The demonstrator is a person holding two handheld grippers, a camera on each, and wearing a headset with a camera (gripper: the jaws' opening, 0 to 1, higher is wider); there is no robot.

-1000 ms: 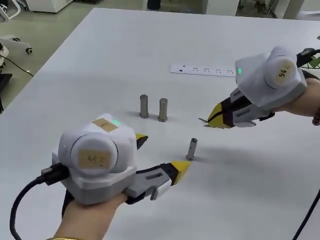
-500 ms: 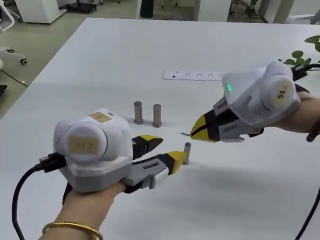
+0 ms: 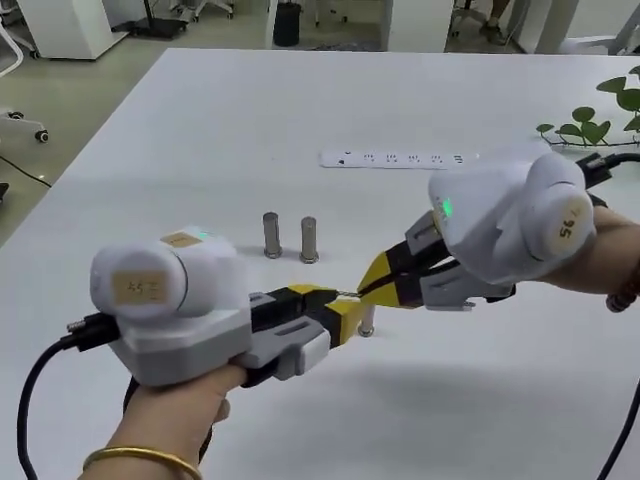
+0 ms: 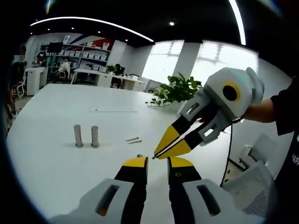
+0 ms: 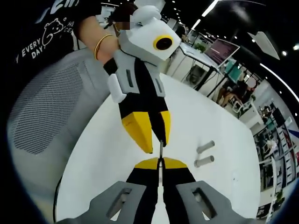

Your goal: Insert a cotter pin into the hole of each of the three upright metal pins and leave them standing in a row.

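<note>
Two upright metal pins [image 3: 271,234] [image 3: 309,240] stand side by side; they also show in the left gripper view [image 4: 78,135] [image 4: 95,136]. A third metal pin [image 3: 367,324] stands nearer, its top hidden behind my left gripper [image 3: 325,303], whose yellow jaws stand a little apart with nothing seen between them [image 4: 157,163]. My right gripper [image 3: 372,287] is shut on a thin cotter pin [image 5: 160,151], which points at the left gripper's tips [image 5: 152,133]. The cotter pin's end [image 4: 154,157] hangs just above my left jaws.
Loose cotter pins [image 4: 133,139] lie on the white table [image 3: 200,130] right of the two pins. A white power strip [image 3: 400,158] lies farther back. A potted plant [image 3: 600,120] sits at the table's far right edge.
My right gripper has come down and left with the cotter pin, up to the left gripper's tips. My left gripper has closed in on the near metal pin, its jaws narrower.
</note>
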